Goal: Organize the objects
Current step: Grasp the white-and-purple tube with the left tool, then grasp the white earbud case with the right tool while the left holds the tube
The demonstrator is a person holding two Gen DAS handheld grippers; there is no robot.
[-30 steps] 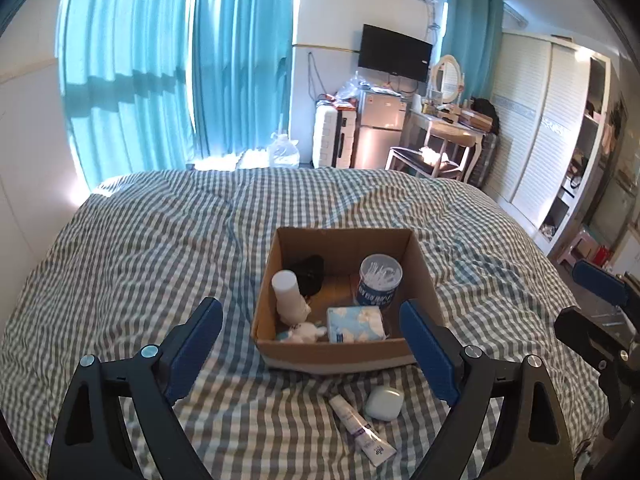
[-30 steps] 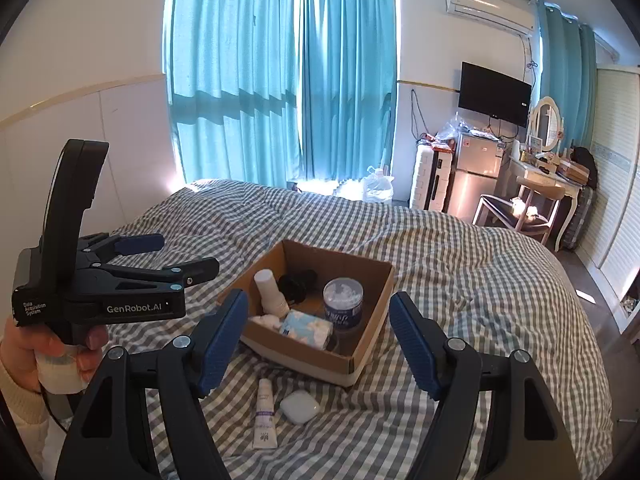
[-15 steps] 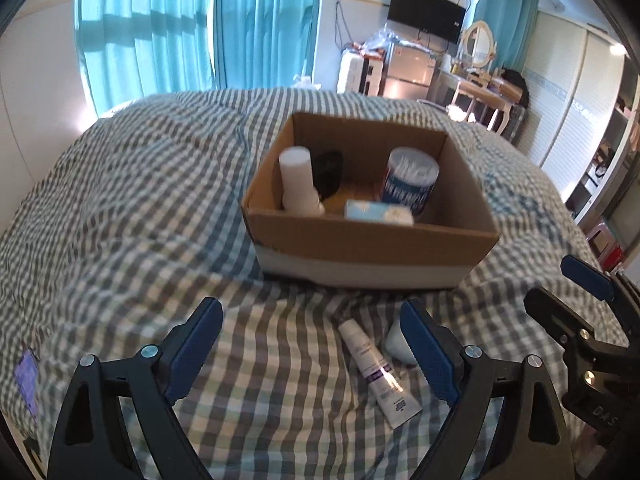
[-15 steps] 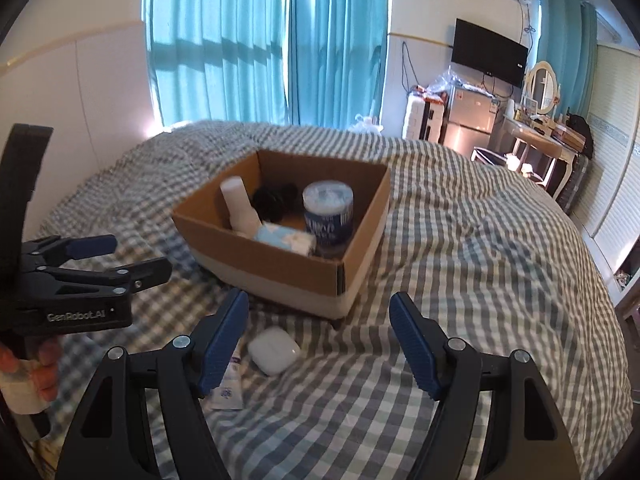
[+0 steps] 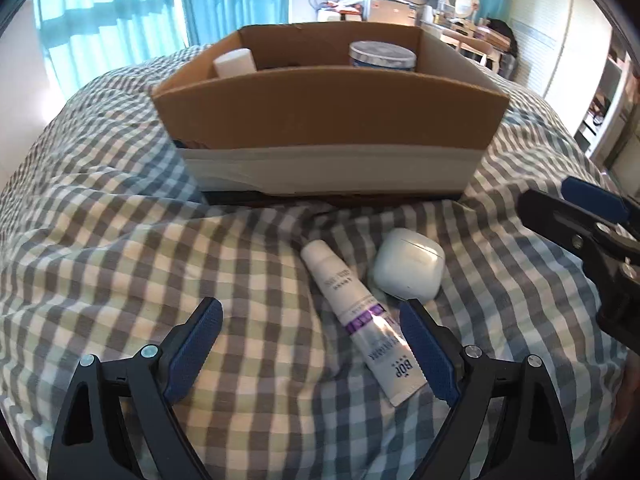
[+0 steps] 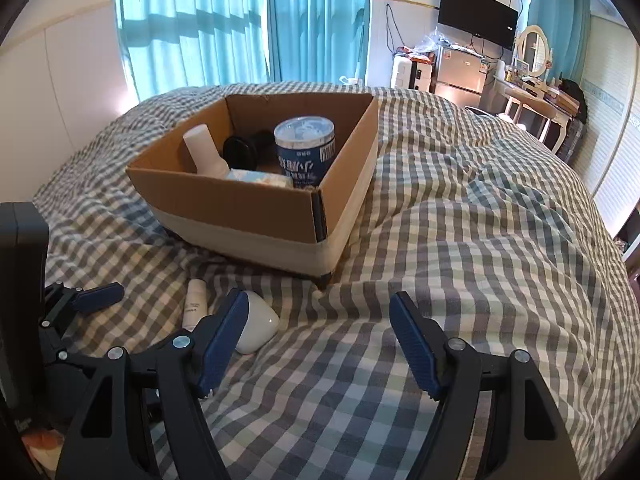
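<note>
A cardboard box (image 5: 328, 116) (image 6: 248, 208) sits on the checked bed. Inside it are a white bottle (image 6: 202, 150), a blue round tub (image 6: 305, 152), a black item (image 6: 240, 151) and a pale blue tissue pack (image 6: 260, 178). A white and purple tube (image 5: 360, 320) (image 6: 195, 304) and a white earbud case (image 5: 408, 270) (image 6: 256, 330) lie on the bed before the box. My left gripper (image 5: 310, 346) is open, low over the bed, the tube just inside its right finger. My right gripper (image 6: 318, 340) is open and empty, its left finger beside the case.
The checked duvet (image 6: 480, 220) is rumpled, with folds to the right of the box. Blue curtains (image 6: 240, 20), a fridge (image 6: 458, 80) and a dressing table (image 6: 536, 96) stand beyond the bed. The right gripper also shows at the right edge of the left wrist view (image 5: 592, 232).
Both grippers have dropped and moved forward toward the bed and box. The tube and case now lie close to the left gripper's fingers. Both grippers stayed open.
</note>
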